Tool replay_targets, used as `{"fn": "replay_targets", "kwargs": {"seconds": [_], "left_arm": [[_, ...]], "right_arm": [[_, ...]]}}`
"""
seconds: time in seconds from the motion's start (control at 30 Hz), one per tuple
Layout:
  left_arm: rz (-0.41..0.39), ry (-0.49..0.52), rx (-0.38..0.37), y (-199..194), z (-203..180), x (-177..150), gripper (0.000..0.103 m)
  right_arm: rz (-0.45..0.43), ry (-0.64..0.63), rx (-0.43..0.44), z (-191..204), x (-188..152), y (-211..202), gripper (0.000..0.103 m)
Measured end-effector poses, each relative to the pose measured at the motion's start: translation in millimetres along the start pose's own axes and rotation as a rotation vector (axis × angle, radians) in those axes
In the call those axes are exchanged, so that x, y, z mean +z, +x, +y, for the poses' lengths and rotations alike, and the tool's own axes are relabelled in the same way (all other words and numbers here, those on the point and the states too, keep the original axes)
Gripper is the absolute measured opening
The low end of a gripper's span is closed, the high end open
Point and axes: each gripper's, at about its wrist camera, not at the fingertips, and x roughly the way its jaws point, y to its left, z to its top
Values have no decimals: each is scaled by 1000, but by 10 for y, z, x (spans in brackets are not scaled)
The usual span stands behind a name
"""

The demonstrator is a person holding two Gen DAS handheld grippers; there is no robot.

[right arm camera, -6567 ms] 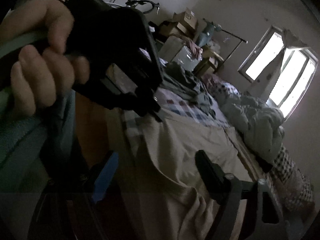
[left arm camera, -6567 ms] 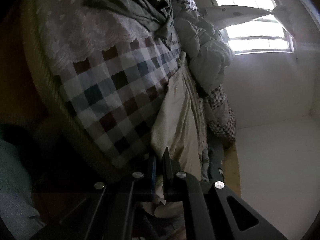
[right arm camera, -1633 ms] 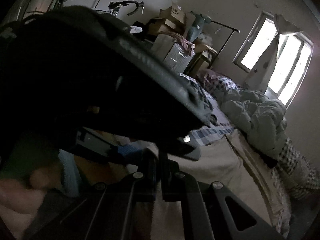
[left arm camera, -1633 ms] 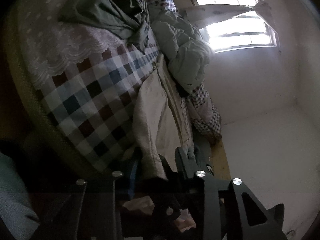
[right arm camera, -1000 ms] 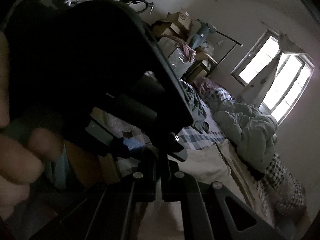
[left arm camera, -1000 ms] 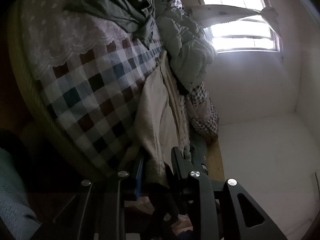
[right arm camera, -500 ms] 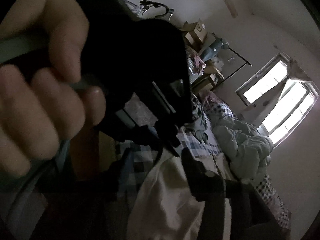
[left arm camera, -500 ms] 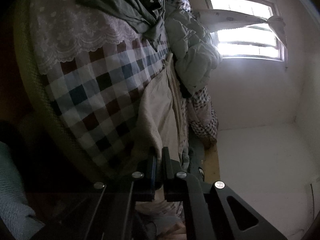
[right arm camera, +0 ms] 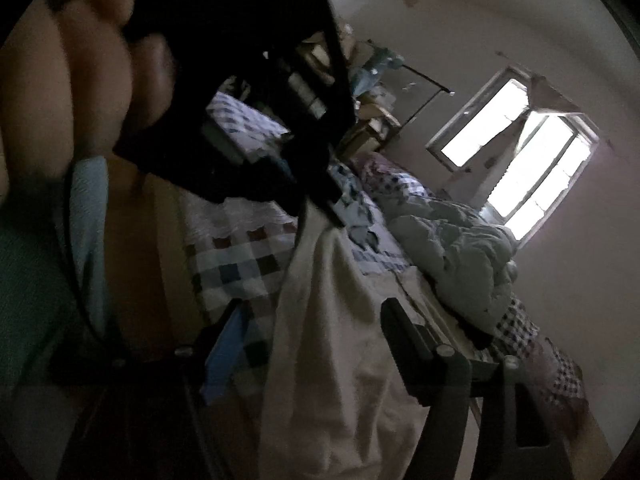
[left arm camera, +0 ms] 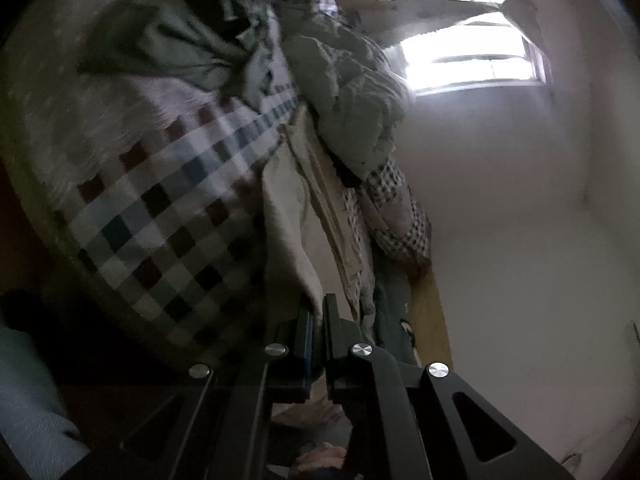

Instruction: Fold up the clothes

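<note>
A cream garment (left arm camera: 288, 216) lies on the checked bed cover (left arm camera: 180, 192), near the bed's edge. My left gripper (left arm camera: 316, 312) is shut on an edge of this garment and holds it lifted off the bed. In the right wrist view the same cream garment (right arm camera: 340, 320) hangs in a fold from the left gripper (right arm camera: 324, 212), which a hand (right arm camera: 80, 80) grips at the upper left. My right gripper (right arm camera: 316, 340) has its jaws opening. The cloth lies between them, and neither the blue pad nor the dark finger (right arm camera: 404, 336) presses on it.
A bunched pale green duvet (right arm camera: 452, 256) and a crumpled grey-green cloth (left arm camera: 180, 52) lie further up the bed. A bright window (right arm camera: 520, 160) is set in the far wall. Boxes and a rack (right arm camera: 380, 92) stand behind the bed. White floor (left arm camera: 520, 280) runs alongside.
The left jaws closed on the cream garment's edge and rose, drawing the cloth up. The right jaws went from shut to wide apart around the garment.
</note>
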Motion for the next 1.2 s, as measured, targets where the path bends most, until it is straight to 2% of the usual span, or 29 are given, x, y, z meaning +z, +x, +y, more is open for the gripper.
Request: {"fn": "replay_targets", "kwargs": {"seconds": [0.17, 0.4, 0.57, 0.83, 1.2], "left_arm": [[6, 48, -2, -17, -228, 38, 3], [-10, 54, -12, -45, -366, 111, 3], [-24, 58, -26, -42, -465, 167, 3], [-47, 52, -30, -65, -596, 241, 3], [-69, 51, -24, -47, -712, 309, 3]], "right_arm": [[10, 32, -114, -33, 68, 89, 72], [100, 65, -236, -171, -12, 262, 72], [175, 34, -278, -234, -275, 291, 72], [340, 42, -327, -391, -895, 402, 72], [487, 41, -379, -578, -1514, 274, 72]]}}
